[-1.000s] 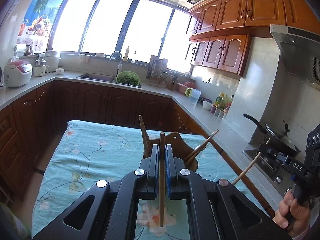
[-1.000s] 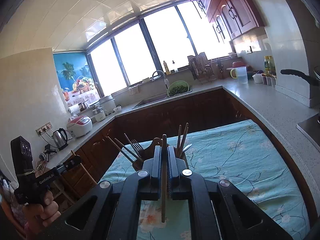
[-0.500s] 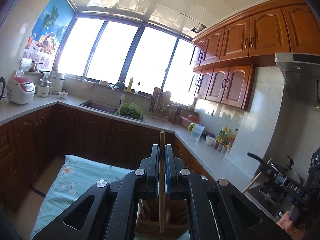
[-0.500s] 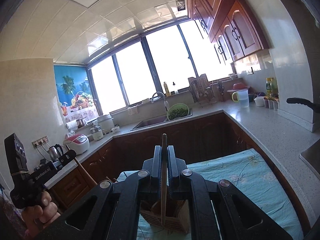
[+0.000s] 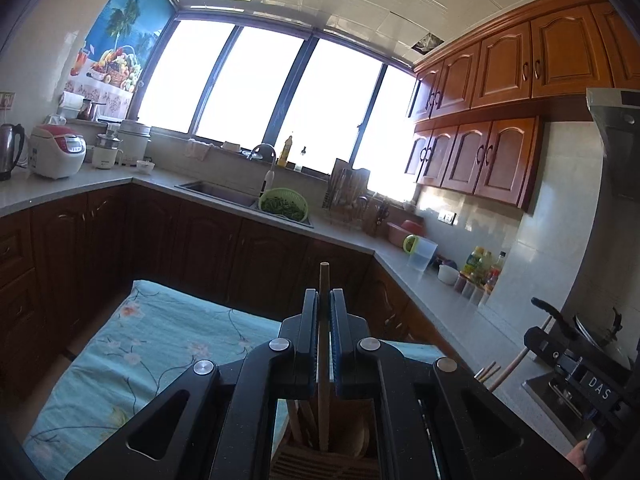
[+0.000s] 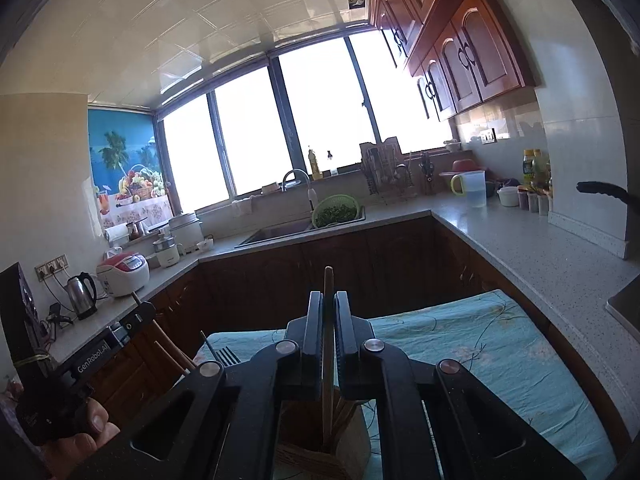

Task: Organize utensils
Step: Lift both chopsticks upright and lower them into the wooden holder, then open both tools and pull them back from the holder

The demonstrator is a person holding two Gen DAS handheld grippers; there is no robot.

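My left gripper [image 5: 324, 296] is shut on a wooden chopstick [image 5: 323, 360] held upright, its lower end down in the wooden utensil holder [image 5: 324, 464] just below. My right gripper [image 6: 328, 298] is shut on another wooden chopstick [image 6: 328, 360], also upright, its lower end inside the same holder [image 6: 312, 452] among other wooden utensils. A fork [image 6: 228, 356] and more sticks [image 6: 172, 352] stick up at the holder's left. Each gripper shows at the edge of the other's view: the right one [image 5: 560, 356], the left one [image 6: 100, 352].
The holder stands on a table with a teal flowered cloth [image 5: 132, 344]. Dark wooden cabinets and a grey counter [image 6: 520, 240] wrap around it, with a sink [image 5: 224, 192], a green colander [image 5: 284, 204], a rice cooker [image 5: 56, 152] and a pan [image 5: 592, 332] on the stove.
Both grippers have come close over the holder and lowered their chopsticks into it. The holder has slid from mid-view to the bottom edge of both views.
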